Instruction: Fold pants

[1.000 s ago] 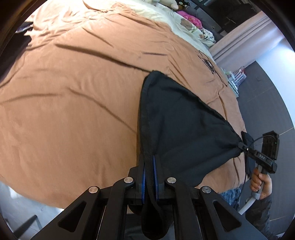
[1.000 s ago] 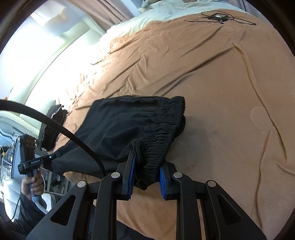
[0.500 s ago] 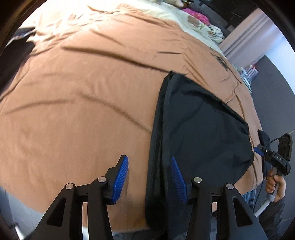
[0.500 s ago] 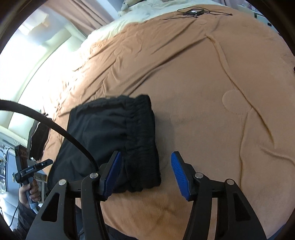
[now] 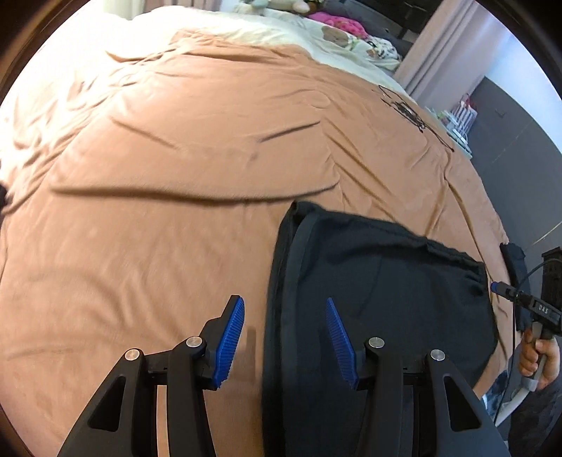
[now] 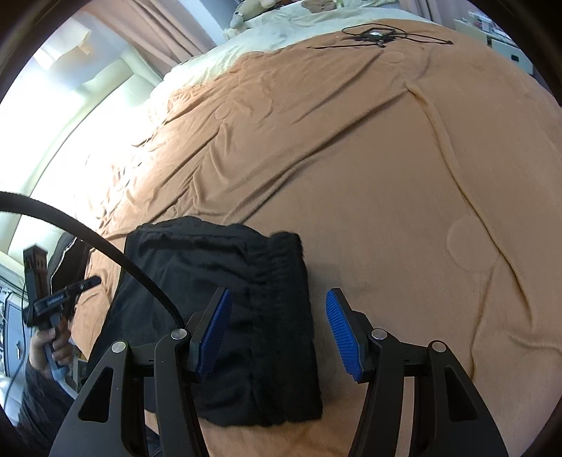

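Observation:
The black pants (image 5: 379,298) lie folded flat on the brown bedspread (image 5: 175,175) near its front edge. In the right wrist view the pants (image 6: 246,316) show their gathered waistband on the right side. My left gripper (image 5: 284,337) is open and empty, its jaws astride the pants' left folded edge, above it. My right gripper (image 6: 277,334) is open and empty over the waistband end. Each gripper shows in the other's view: the right one (image 5: 527,306) at the pants' far side, the left one (image 6: 63,295) likewise.
A black cable tangle (image 6: 376,35) lies far back on the bedspread. Cream pillows and soft toys (image 5: 333,28) sit at the head. A dark garment (image 6: 66,253) lies at the left bed edge. A black cable (image 6: 105,246) crosses the right wrist view.
Both grippers opened and let go of the pants, which dropped flat on the bed. Both grippers have drawn back and up slightly.

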A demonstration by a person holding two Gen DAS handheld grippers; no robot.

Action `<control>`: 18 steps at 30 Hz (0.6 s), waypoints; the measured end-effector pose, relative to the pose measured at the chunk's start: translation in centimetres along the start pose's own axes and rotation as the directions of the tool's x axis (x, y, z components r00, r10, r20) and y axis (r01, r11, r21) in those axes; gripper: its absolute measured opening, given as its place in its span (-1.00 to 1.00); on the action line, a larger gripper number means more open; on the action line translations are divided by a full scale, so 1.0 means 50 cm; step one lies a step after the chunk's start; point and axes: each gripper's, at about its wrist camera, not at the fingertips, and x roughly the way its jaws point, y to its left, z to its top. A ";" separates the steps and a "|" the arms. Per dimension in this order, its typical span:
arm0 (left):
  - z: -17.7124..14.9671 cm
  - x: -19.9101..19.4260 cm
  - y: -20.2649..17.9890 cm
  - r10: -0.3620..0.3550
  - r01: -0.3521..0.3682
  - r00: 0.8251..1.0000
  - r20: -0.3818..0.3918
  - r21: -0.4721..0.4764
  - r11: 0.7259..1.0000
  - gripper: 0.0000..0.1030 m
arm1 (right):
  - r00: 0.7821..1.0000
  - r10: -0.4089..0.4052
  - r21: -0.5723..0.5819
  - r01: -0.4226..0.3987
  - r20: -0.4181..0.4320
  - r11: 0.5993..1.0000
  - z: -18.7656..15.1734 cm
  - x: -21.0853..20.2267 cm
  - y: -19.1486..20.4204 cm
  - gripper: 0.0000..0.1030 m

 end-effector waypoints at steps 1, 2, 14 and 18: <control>0.011 0.010 -0.005 0.003 -0.003 1.000 -0.001 0.013 1.000 -0.01 | 1.000 -0.012 -0.013 0.011 -0.006 1.000 0.004 0.006 0.006 0.06; 0.022 0.022 -0.012 0.011 -0.011 1.000 -0.003 0.030 0.999 -0.01 | 1.000 -0.022 -0.022 0.022 -0.011 1.000 0.008 0.013 0.011 0.06; 0.093 0.125 -0.048 0.078 -0.072 0.996 -0.034 0.151 0.986 -0.01 | 0.997 -0.074 -0.048 0.072 -0.030 0.996 0.042 0.066 0.021 0.06; 0.100 0.147 -0.053 0.082 -0.068 0.994 -0.068 0.192 0.979 -0.58 | 0.995 -0.096 -0.058 0.094 -0.025 0.994 0.046 0.073 0.016 0.02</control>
